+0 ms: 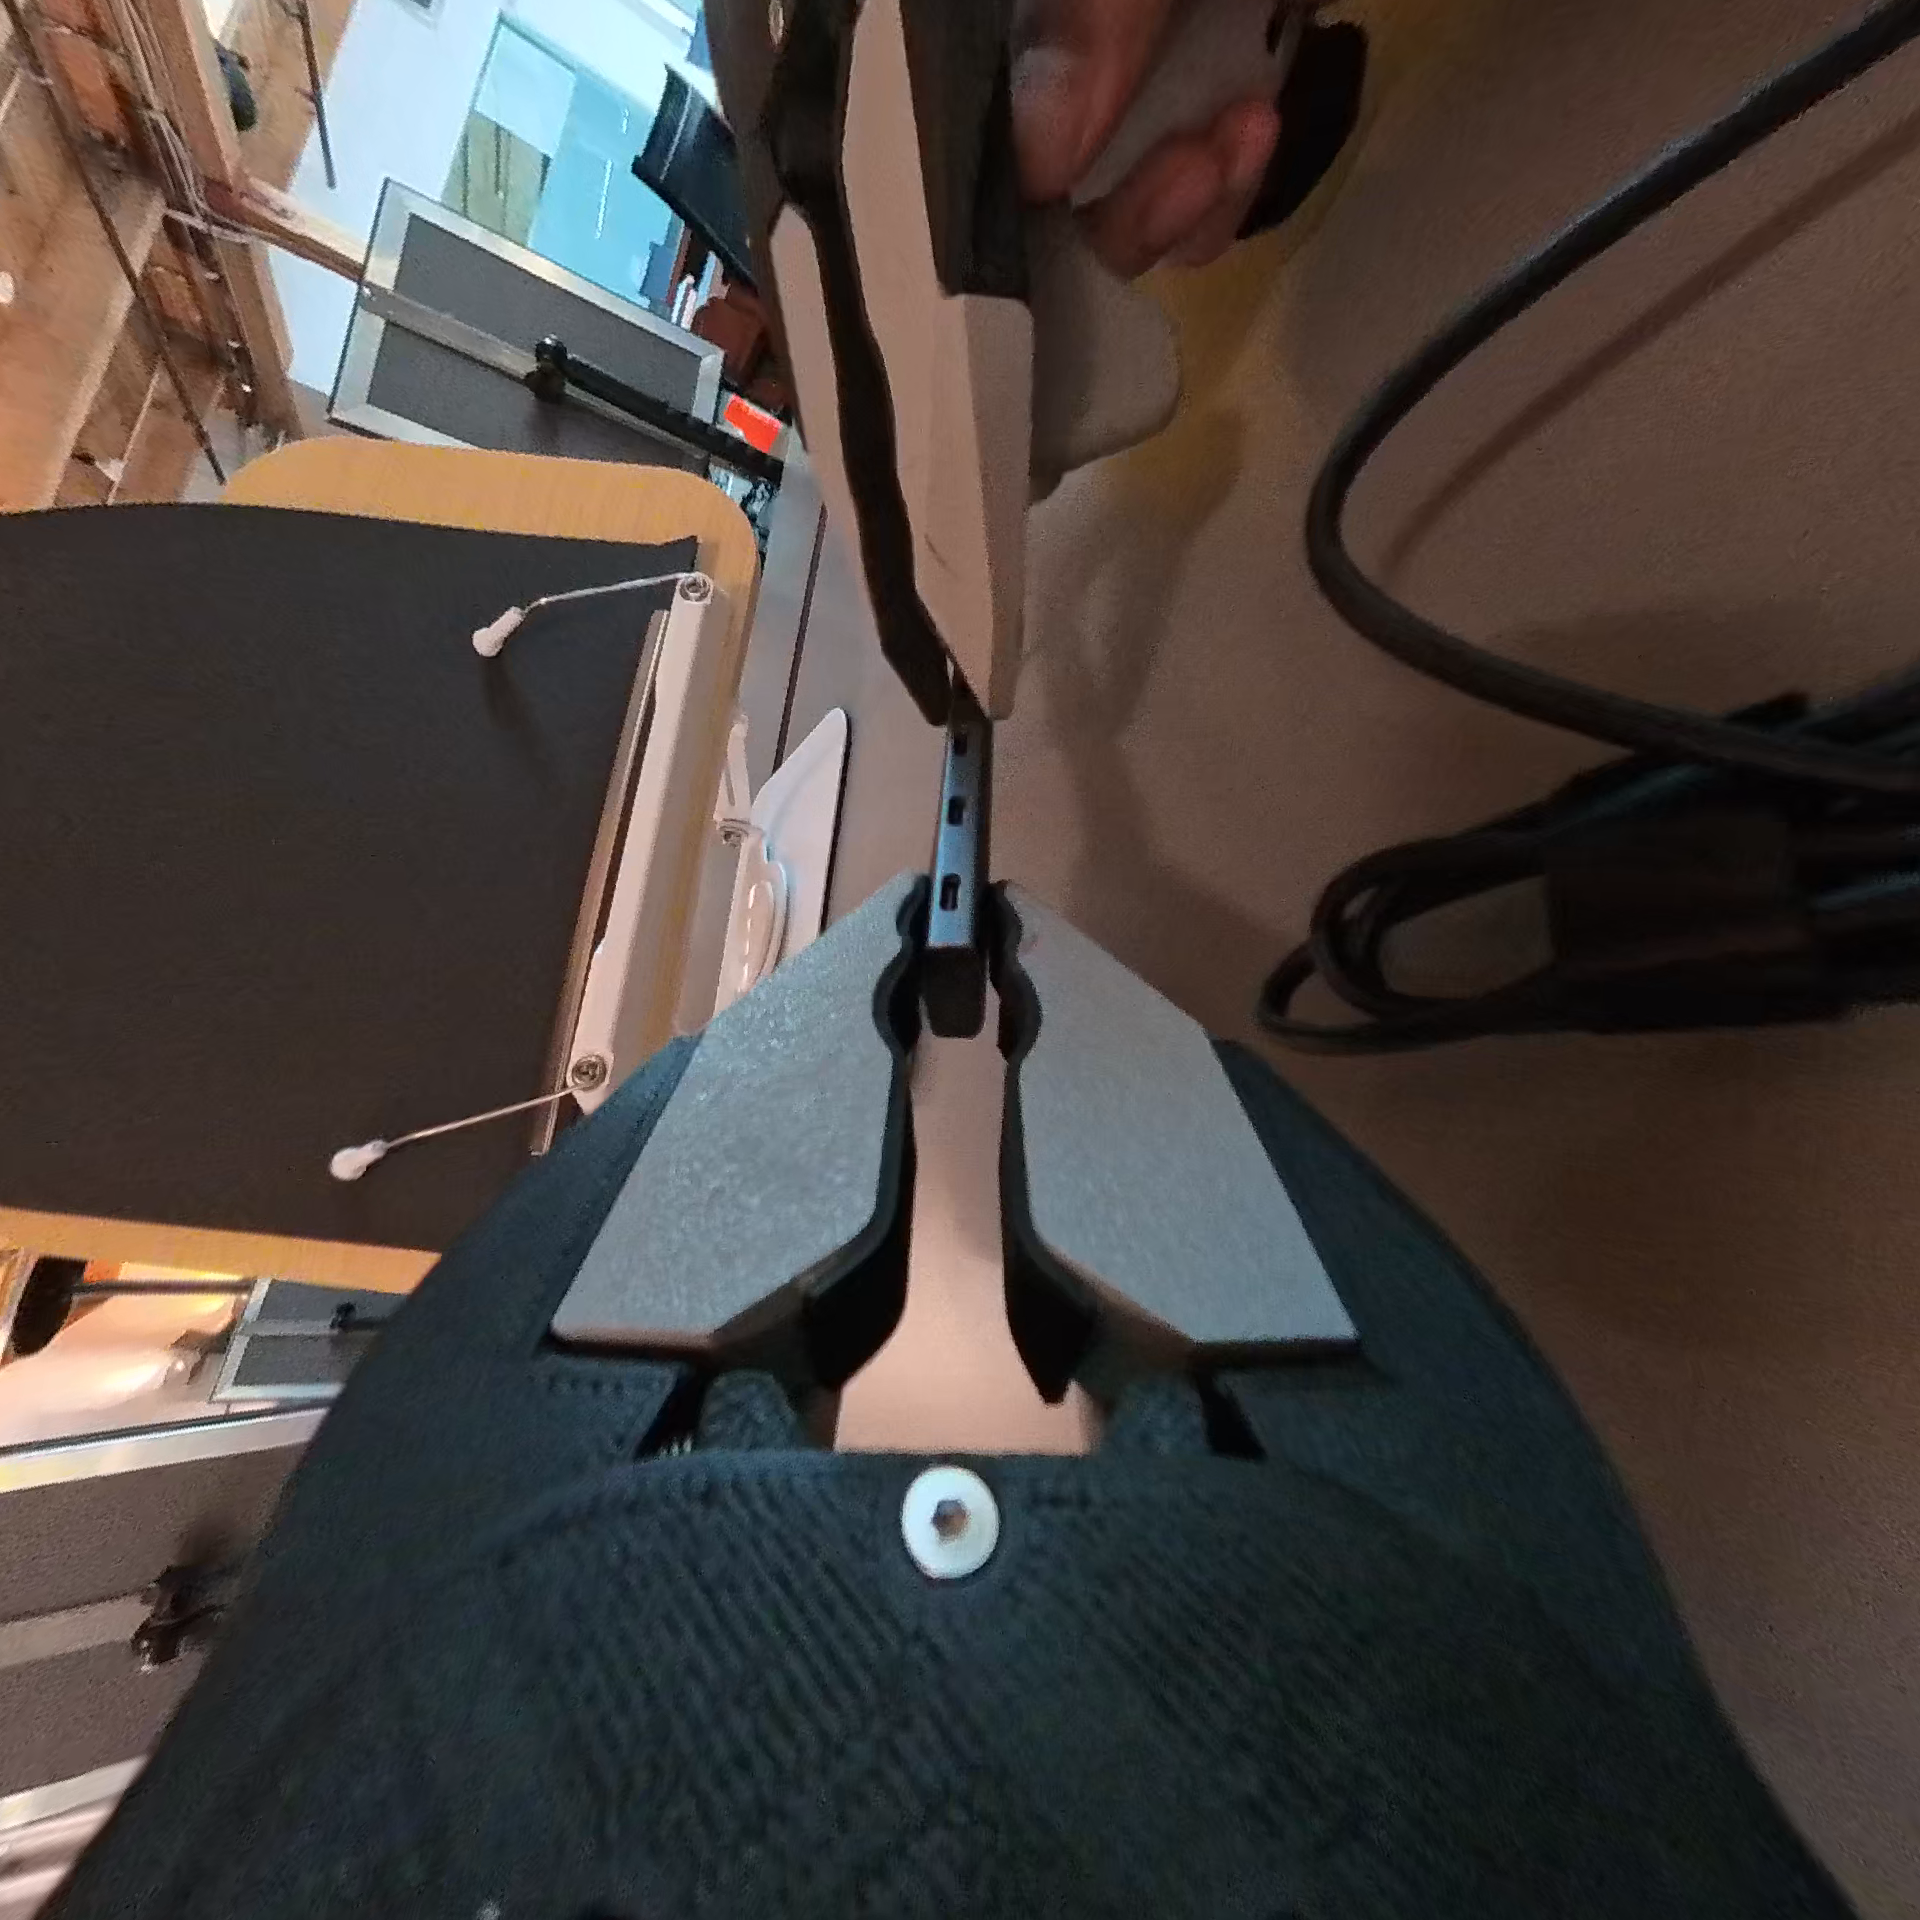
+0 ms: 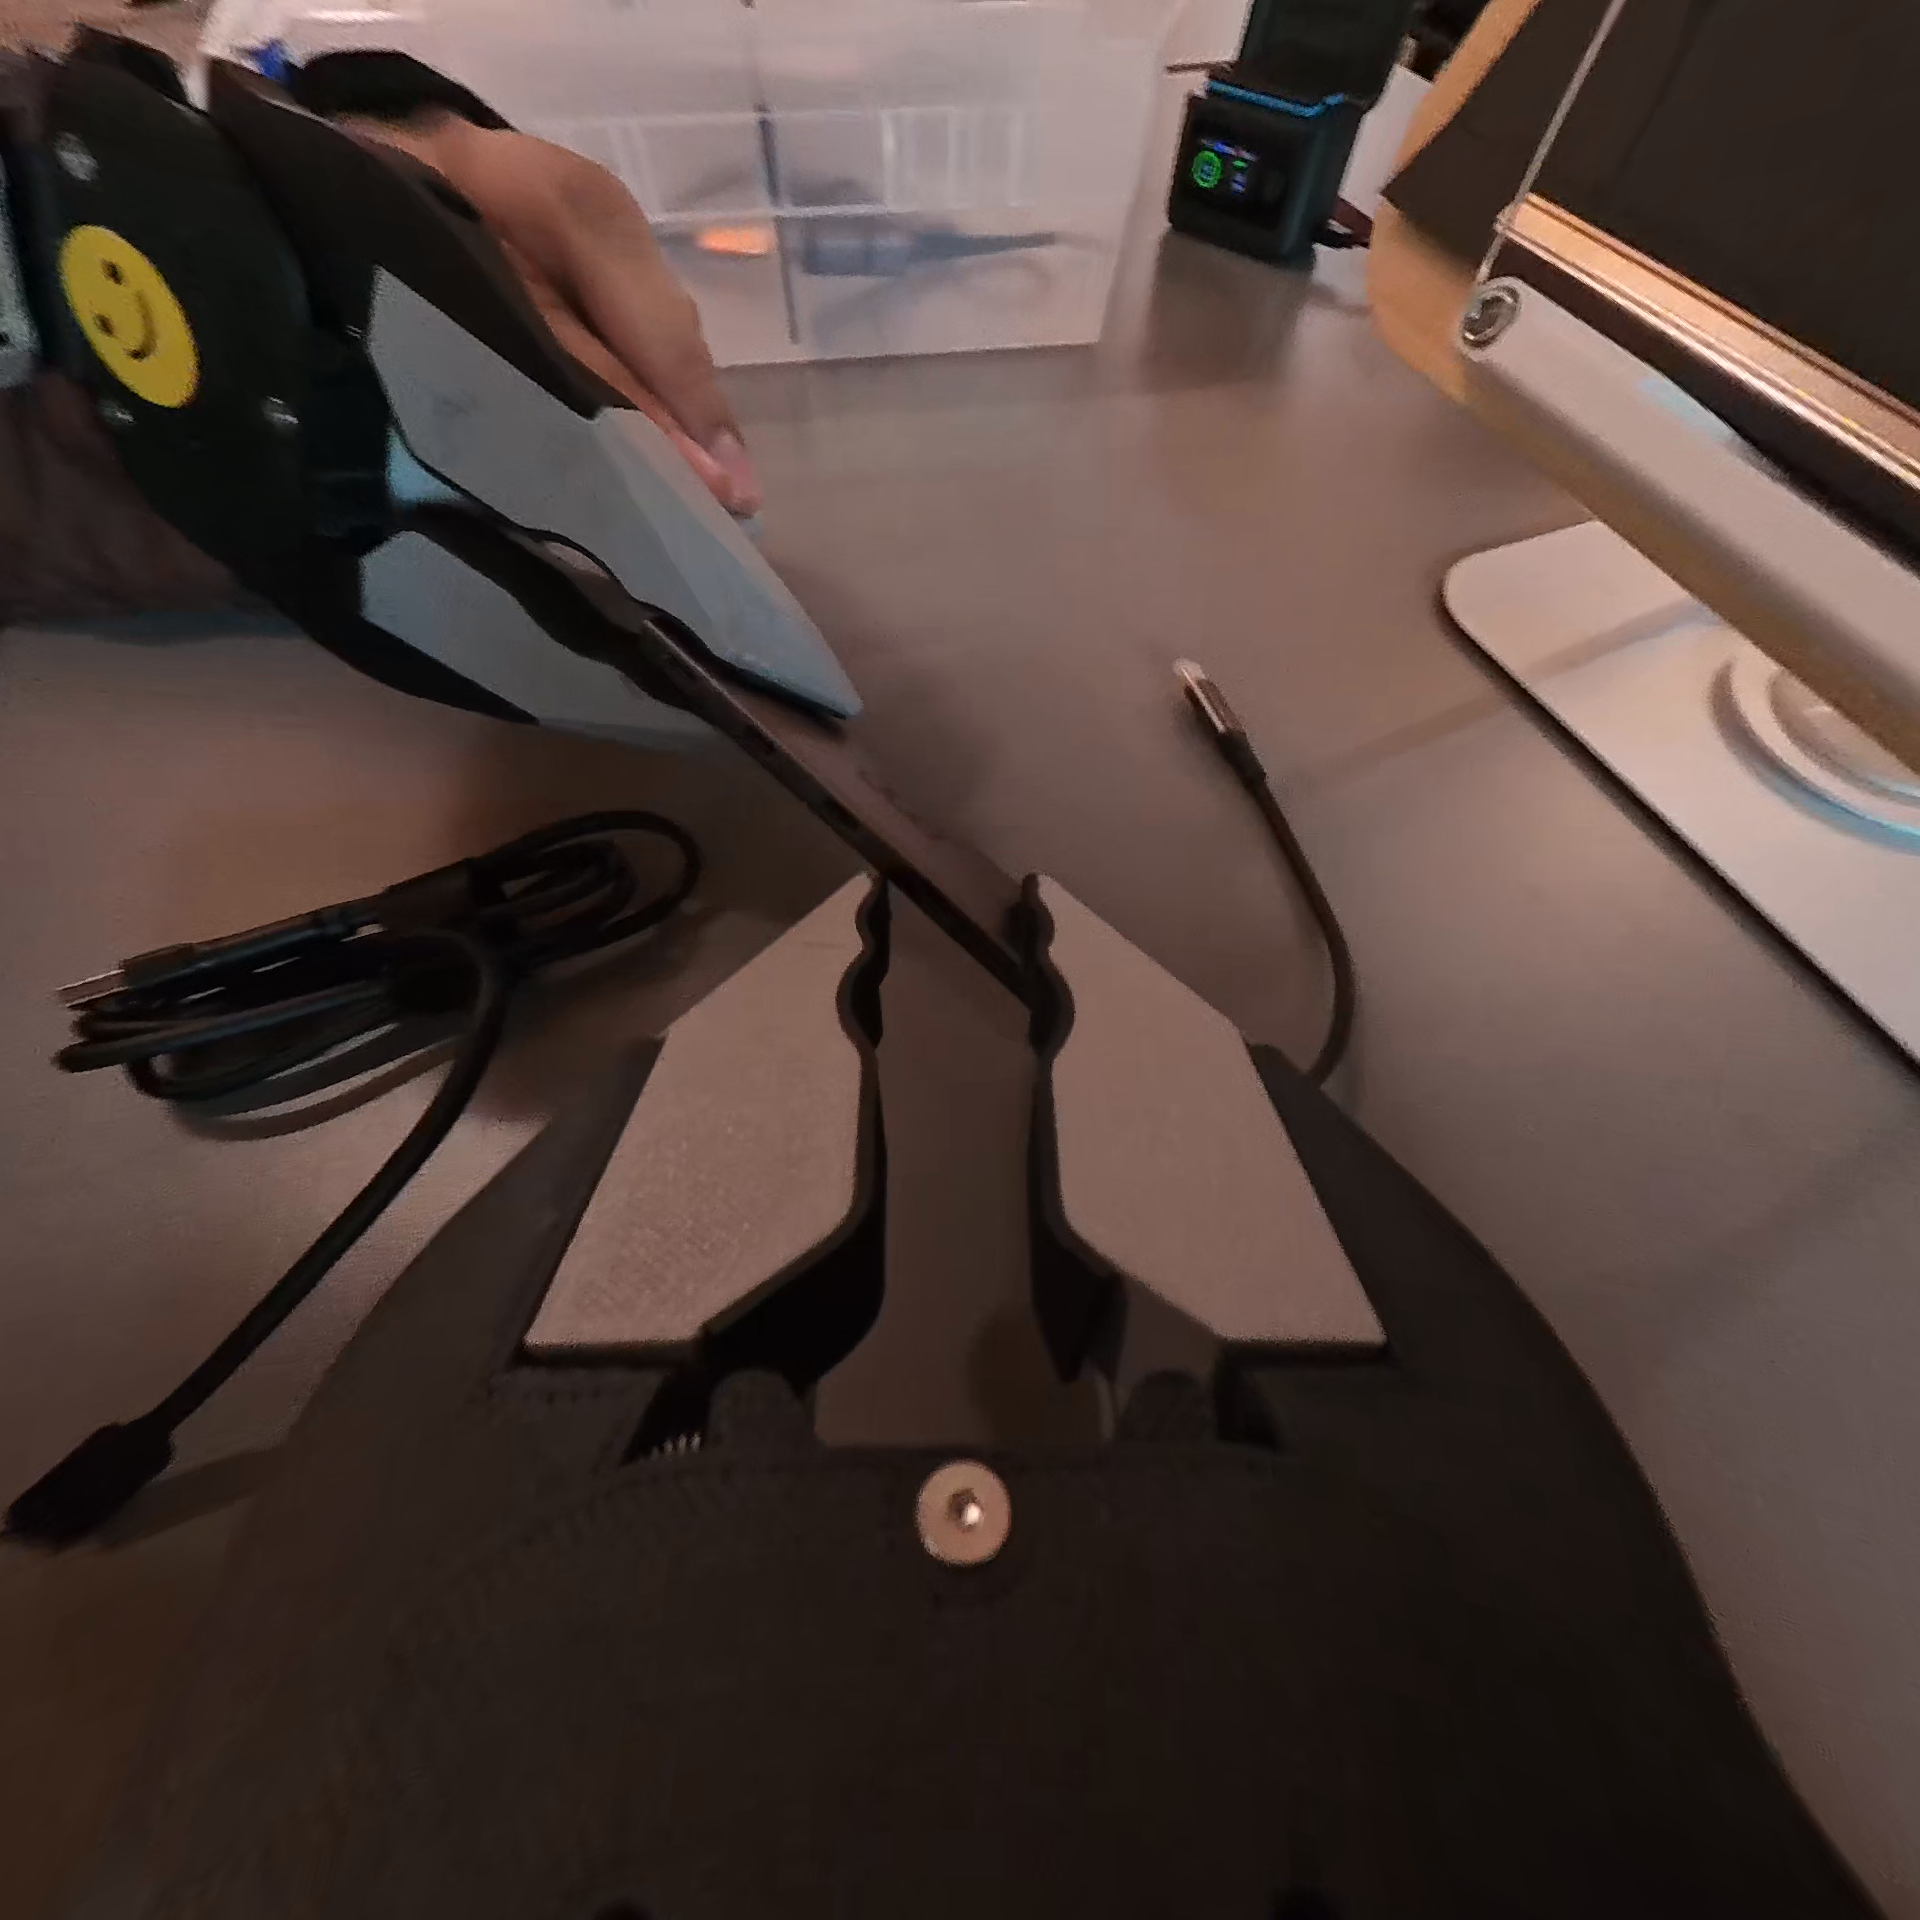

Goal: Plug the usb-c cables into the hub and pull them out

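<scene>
Left gripper (image 1: pixel 954 940) is clamped on one end of the hub (image 1: pixel 961 831), a slim dark grey bar sitting mid-frame in the left wrist view, edge-on, small ports visible along its narrow side. The far end of the hub meets the tips of the right gripper (image 1: pixel 961 707), which comes down from the top of the frame; a hand (image 1: pixel 1143 145) wraps its handle at upper right.

In the right wrist view the hub (image 2: pixel 883 831) runs diagonally from centre toward upper left, lifted off the table (image 2: pixel 1039 520), tilted. Its near end sits between the fingers of the right gripper (image 2: pixel 951 935), touching the right-hand finger; a gap shows on the left-hand side, so the jaws look parted, not pinching. The left gripper (image 2: pixel 665 634) holds the hub's upper end at centre left, with a yellow smiley sticker (image 2: pixel 127 317) on its body and a hand (image 2: pixel 623 301) behind it.

A bundle of black usb-c cables (image 2: pixel 395 966) lies on the table at left, unplugged, one lead trailing to the lower left corner. A short cable with a silver plug (image 2: pixel 1210 701) lies right of centre, free end on the table. A monitor stand base (image 2: pixel 1662 686) is at right, clear plastic drawers (image 2: pixel 831 208) along the top, a small device with a lit screen (image 2: pixel 1247 177) at upper right.
</scene>
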Demonstrator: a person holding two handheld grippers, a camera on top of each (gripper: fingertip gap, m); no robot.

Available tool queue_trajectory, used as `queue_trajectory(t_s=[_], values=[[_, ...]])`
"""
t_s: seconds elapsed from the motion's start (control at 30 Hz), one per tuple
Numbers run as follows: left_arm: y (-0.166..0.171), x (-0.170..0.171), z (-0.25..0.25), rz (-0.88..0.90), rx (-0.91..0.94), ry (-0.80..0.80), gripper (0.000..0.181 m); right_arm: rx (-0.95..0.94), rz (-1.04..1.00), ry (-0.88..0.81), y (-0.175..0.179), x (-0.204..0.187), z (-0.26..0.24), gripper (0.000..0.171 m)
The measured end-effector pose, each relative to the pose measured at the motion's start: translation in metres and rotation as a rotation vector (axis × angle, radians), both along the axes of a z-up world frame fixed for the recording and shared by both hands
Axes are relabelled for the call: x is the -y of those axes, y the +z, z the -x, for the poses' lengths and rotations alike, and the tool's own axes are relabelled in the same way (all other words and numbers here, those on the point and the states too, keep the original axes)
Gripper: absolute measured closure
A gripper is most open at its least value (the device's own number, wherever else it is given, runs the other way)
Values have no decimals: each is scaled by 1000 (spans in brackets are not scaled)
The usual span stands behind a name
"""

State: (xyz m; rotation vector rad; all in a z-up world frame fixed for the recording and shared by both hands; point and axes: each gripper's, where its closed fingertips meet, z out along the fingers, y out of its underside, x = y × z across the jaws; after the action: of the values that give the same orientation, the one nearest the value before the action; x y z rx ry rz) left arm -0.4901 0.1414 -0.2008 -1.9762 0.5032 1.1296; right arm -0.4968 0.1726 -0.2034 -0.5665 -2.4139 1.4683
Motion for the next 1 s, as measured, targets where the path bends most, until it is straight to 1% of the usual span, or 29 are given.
queue_trajectory(t_s=[0.07, 0.17, 0.23, 0.3, 0.37, 0.5, 0.57, 0.83, 1.0], values=[[-2, 1, 3, 10, 5, 13, 173, -12, -32, -41, -3, -3, 4, 149], [-2, 2, 4, 5, 14, 11, 173, -49, -62, -42, -4, -4, 4, 144], [0, 2, 4, -7, 12, 11, 174, -94, -91, -44, -5, -3, 5, 133], [5, 3, 3, -27, 6, 8, 174, -162, -165, -86, -9, -9, 12, 122], [9, 3, 2, -48, 7, 0, 174, -214, -246, -135, -14, -16, 19, 118], [10, 3, -1, -58, 22, -15, 174, -266, -343, -220, -20, -29, 30, 130], [8, 2, -4, -56, 36, -31, 174, -290, -383, -246, -20, -34, 33, 150], [7, -2, -11, -132, 140, -77, 174, -357, -445, -210, -23, -29, 29, 156], [5, -10, -19, -126, 103, -95, 174, -360, -399, -120, -23, -10, 15, 156]])
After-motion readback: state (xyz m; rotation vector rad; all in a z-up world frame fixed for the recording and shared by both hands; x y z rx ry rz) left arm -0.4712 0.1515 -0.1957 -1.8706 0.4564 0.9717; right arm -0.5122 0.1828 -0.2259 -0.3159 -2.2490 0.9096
